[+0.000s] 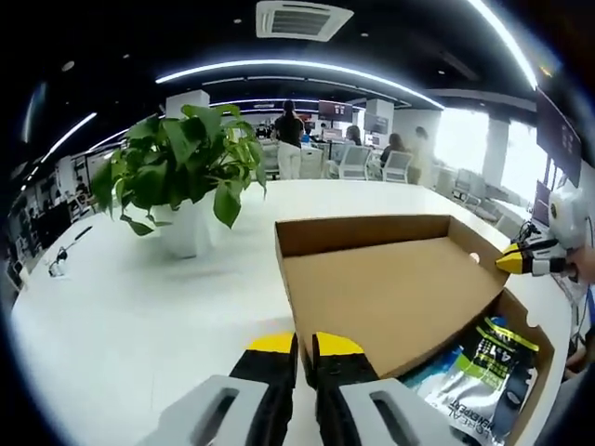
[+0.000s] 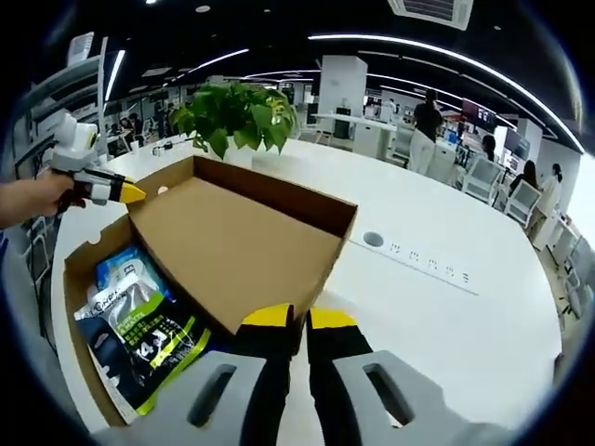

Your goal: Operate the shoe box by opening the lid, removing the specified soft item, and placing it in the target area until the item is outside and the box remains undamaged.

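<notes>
Yellow-tipped jaws of the left tool [image 1: 307,346] rise at the bottom of the left gripper view, drawn together with only a thin slit between them. Their tips sit at the near edge of the shoe box lid [image 1: 390,297]. Whether cardboard is pinched between them cannot be told.

The right tool [image 2: 297,319] presents the same way in the right gripper view: jaws closed up, tips at a corner of the lid. Seen from the left gripper view, its yellow tip meets the far corner of the lid. The left tool also appears at the left of the right gripper view, held by a hand [image 2: 28,200], its tip at the lid's edge.

The brown cardboard shoe box [image 1: 535,372] stands on a white worktop [image 1: 121,316]. Its lid is swung open and lies tilted over part of the tray, plain inner face up.

The soft items remain inside the tray, partly under the lid: a black, white and lime-green pouch [image 1: 493,367] and a blue pack [image 1: 442,367] beside it.

A leafy plant [image 1: 181,158] in a white pot [image 1: 186,232] stands on the worktop beyond the box, apart from it. A socket strip [image 2: 428,265] is set into the worktop. People and chairs occupy the far office.
</notes>
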{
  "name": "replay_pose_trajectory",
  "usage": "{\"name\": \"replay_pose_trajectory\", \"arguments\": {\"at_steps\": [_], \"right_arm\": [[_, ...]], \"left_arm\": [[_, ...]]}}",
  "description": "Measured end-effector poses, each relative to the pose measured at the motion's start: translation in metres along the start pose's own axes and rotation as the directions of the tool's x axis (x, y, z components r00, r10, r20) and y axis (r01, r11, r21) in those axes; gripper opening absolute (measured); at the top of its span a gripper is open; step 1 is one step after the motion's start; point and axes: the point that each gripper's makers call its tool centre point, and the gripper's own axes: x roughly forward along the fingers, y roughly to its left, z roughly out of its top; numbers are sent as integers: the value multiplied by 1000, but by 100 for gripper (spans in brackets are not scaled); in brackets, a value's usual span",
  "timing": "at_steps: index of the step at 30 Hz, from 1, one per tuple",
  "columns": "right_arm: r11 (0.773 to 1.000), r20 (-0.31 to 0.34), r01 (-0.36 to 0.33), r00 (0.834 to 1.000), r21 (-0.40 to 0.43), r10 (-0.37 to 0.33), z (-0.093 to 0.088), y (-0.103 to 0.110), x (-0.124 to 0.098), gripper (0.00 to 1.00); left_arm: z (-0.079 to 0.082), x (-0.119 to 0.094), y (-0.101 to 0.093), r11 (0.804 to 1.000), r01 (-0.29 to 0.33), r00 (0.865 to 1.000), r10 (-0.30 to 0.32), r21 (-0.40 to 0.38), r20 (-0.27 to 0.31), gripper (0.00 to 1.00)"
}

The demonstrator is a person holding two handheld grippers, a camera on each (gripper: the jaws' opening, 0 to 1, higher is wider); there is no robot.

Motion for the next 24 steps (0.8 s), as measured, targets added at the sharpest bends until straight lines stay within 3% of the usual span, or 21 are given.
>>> {"name": "replay_pose_trajectory", "arguments": {"at_steps": [10,24], "right_arm": [[998,-14,-10,1000,65,11,-4,-3,7,4],[1000,-48,-16,999,3,16,-9,-2,12,5]], "left_arm": [[-7,11,1,1000,-8,999,8,5,-47,6],[-17,18,2,999,-7,995,4,-34,-95,6]]}}
